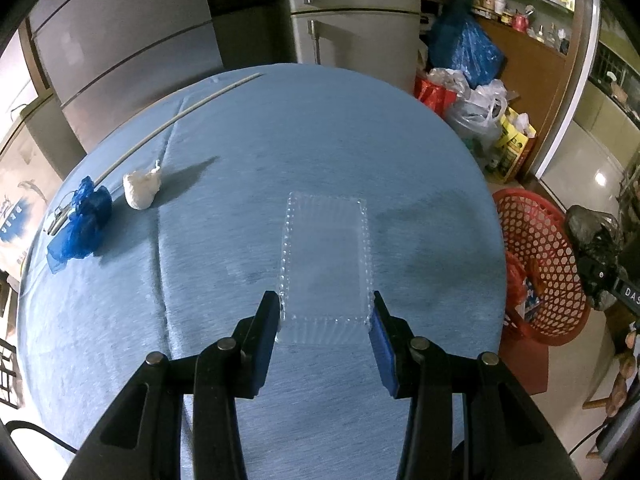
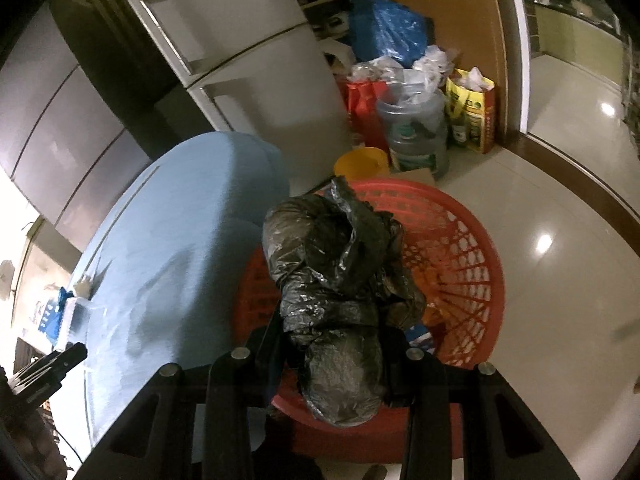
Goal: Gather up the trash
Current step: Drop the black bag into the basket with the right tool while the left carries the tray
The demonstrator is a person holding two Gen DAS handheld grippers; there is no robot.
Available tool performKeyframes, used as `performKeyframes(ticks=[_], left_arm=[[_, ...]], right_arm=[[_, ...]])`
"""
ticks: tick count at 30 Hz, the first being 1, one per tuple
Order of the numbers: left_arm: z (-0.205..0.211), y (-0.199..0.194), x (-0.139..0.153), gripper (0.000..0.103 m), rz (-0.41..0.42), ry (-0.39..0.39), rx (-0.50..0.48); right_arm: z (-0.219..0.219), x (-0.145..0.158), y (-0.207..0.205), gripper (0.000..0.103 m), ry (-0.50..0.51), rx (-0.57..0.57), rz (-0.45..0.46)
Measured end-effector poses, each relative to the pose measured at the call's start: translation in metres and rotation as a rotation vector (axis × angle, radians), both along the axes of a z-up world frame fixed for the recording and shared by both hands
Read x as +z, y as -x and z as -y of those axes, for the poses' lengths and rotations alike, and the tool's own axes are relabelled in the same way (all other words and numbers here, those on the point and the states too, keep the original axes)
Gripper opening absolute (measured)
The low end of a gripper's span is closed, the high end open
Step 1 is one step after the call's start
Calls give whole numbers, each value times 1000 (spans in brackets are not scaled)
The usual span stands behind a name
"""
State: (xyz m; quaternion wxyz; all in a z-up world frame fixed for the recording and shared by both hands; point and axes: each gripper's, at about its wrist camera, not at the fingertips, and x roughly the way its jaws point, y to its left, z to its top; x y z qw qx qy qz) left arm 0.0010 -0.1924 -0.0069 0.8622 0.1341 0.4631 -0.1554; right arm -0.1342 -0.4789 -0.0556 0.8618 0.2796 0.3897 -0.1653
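A clear plastic container (image 1: 326, 264) lies on the blue table (image 1: 280, 128). My left gripper (image 1: 326, 316) is open, its fingers on either side of the container's near end, touching or nearly touching its sides. A white crumpled wad (image 1: 141, 189) and a blue crumpled plastic piece (image 1: 82, 224) lie at the table's left. My right gripper (image 2: 338, 332) is shut on a crumpled black plastic bag (image 2: 340, 272) and holds it over the red basket (image 2: 460, 264) on the floor. The bag (image 1: 594, 232) and basket (image 1: 536, 256) also show at the right of the left wrist view.
A thin long stick (image 1: 176, 120) lies along the table's far left. A fridge (image 1: 352, 20) stands behind the table. Bags, a water jug (image 2: 416, 136) and a yellow bucket (image 2: 360, 162) crowd the floor beyond the basket. Glossy floor (image 2: 560, 208) lies to the right.
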Motion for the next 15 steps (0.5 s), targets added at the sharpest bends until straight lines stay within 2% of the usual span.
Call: performKeyframes(ticks=[9,15], left_arm=[[14,-1,0,45,-5,7,-27],[42,3,1,45,-11,17,-93]], right_arm=[[7,-10,-1,39,-9,-18,-23],[17,-15,-2,39,-8,-32,-40]])
